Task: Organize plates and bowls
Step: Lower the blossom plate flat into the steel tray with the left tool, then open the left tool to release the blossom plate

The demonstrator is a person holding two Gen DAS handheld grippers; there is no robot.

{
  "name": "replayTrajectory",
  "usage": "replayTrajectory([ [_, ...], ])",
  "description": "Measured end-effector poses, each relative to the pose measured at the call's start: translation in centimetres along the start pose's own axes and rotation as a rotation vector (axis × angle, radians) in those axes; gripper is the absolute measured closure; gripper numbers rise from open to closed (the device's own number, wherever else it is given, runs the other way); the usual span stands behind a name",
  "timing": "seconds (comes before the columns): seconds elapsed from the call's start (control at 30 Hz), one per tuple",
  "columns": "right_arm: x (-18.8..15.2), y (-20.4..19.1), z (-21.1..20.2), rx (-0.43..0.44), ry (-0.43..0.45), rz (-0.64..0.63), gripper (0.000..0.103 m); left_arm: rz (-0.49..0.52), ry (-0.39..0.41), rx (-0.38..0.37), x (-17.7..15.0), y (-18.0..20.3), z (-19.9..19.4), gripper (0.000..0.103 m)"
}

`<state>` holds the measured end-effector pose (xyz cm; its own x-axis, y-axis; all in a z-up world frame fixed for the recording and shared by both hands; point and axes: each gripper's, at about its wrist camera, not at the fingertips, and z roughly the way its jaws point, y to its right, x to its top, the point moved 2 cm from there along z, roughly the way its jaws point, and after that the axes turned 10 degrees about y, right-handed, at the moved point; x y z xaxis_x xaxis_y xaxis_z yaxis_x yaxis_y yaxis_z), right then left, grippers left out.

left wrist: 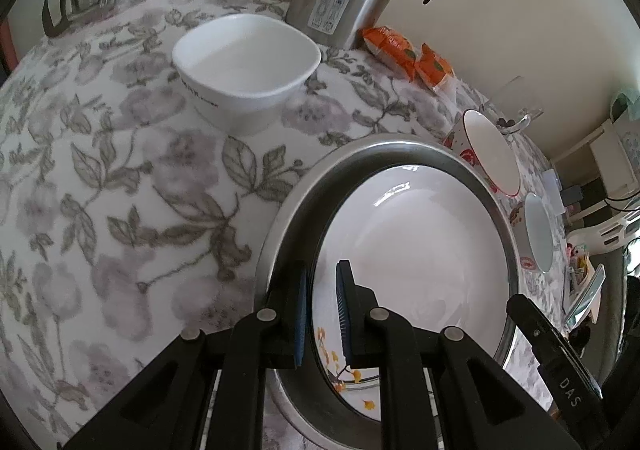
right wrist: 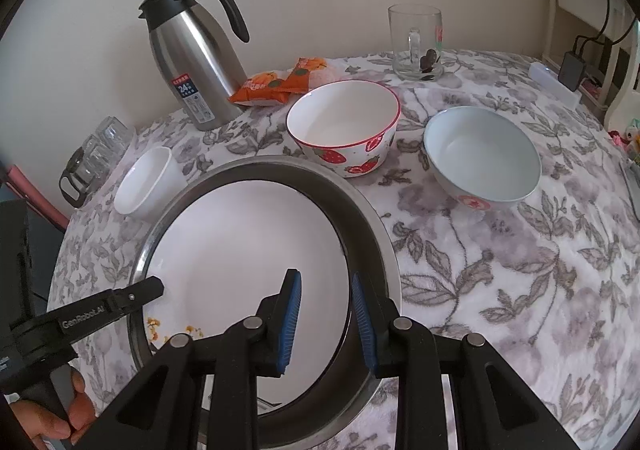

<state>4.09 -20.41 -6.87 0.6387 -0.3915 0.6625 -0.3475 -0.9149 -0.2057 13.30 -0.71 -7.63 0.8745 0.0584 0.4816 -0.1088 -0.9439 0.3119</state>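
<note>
Inside the steel basin (right wrist: pixel 368 234), a white plate (right wrist: pixel 240 250) is lying. Left tool (left wrist: pixel 322 314) is gripping both rims; right tool (right wrist: pixel 326 324) is clamping the basin's wall.

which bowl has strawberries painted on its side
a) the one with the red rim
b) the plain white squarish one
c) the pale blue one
a: the red-rimmed bowl carries red strawberries round its outside, while the white squarish bowl is plain and the pale blue bowl shows only a round red mark.

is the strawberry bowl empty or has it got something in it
Empty. The right wrist view looks into the strawberry bowl, upright on the tablecloth, and shows only bare white inside.
</note>
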Motion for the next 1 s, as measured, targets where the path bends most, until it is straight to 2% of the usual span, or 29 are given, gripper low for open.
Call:
replayTrajectory([
  [0.27,0.4,0.2,-0.7,0.014,0.017,0.014,0.073,0.016,-0.002,0.017,0.2,0.2,-1.0,0.089],
  [0.47,0.5,0.0,-1.1,0.029,0.021,0.008,0.073,0.023,0.020,-0.004,0.6,0.7,-2.4,0.088],
  [0.5,0.5,-0.1,-1.2,0.030,0.022,0.006,0.068,0.030,0.030,0.003,0.7,0.8,-2.8,0.085],
  [0.53,0.5,-0.1,-1.3,0.028,0.024,0.005,0.058,0.034,0.038,0.006,0.8,0.9,-3.1,0.083],
  [0.57,0.5,-0.2,-1.4,0.026,0.027,0.003,0.053,0.035,0.046,0.006,0.9,0.9,-3.4,0.075],
  [0.6,0.5,-0.3,-1.4,0.027,0.029,0.000,0.051,0.035,0.056,0.004,0.9,1.0,-3.6,0.066],
  [0.67,0.5,-0.5,-1.4,0.029,0.029,-0.009,0.051,0.036,0.067,0.012,1.0,1.0,-4.0,0.058],
  [0.77,0.4,-0.7,-1.4,0.029,0.027,-0.022,0.039,0.033,0.062,0.062,1.0,0.5,-3.8,0.044],
  [0.9,0.2,-1.0,-1.3,0.028,0.026,-0.041,0.025,0.025,0.031,0.146,0.8,-0.5,-2.8,0.041],
  [0.93,0.2,-1.1,-1.2,0.026,0.027,-0.043,0.020,0.026,0.027,0.163,0.7,-0.8,-2.7,0.038],
  [1.0,0.1,-1.1,-1.1,0.025,0.023,-0.045,0.018,0.024,0.020,0.189,0.6,-1.1,-2.4,0.026],
])
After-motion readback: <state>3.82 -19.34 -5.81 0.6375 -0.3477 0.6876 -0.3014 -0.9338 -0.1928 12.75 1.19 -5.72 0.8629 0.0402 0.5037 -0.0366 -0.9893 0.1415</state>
